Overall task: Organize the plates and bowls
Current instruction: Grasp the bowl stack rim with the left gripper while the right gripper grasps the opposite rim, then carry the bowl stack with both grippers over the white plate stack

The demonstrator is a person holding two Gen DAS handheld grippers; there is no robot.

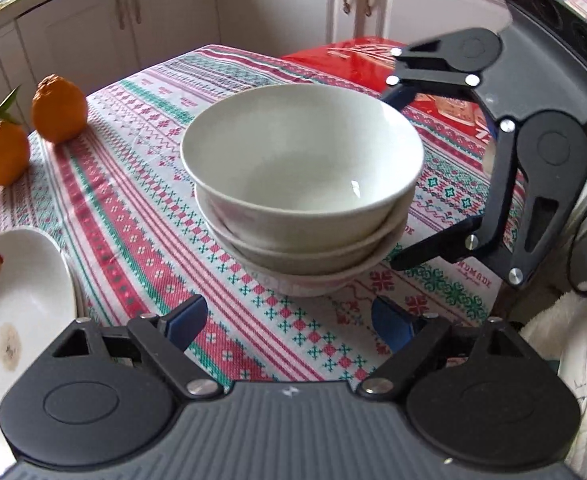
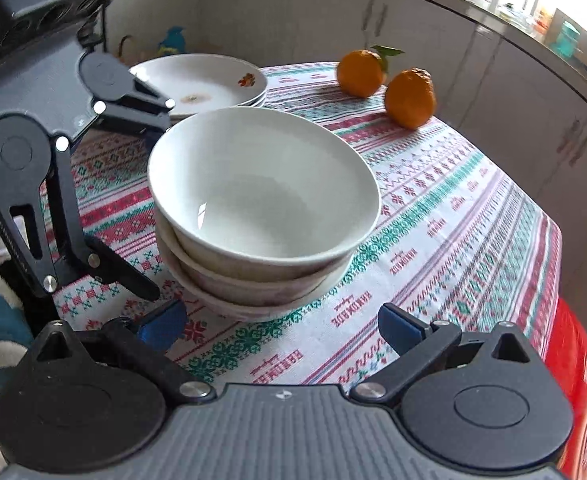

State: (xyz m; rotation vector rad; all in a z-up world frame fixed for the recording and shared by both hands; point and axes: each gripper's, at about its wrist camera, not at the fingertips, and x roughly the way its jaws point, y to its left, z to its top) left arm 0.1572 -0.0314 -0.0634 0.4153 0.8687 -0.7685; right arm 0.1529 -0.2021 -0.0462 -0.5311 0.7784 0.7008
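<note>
Nearest the lens, the left gripper [image 1: 289,324] stands open and empty at the frame's bottom. Mid-frame, three nested bowls [image 1: 301,184] form one stack, presumably to save room. At right, the right gripper [image 1: 389,180] is spread wide beside them, holding nothing. Plates [image 2: 201,84] sit stacked upper left. Oranges [image 2: 409,98] rest on the patterned bench [image 2: 453,216]; pale cabinets behind.
</note>
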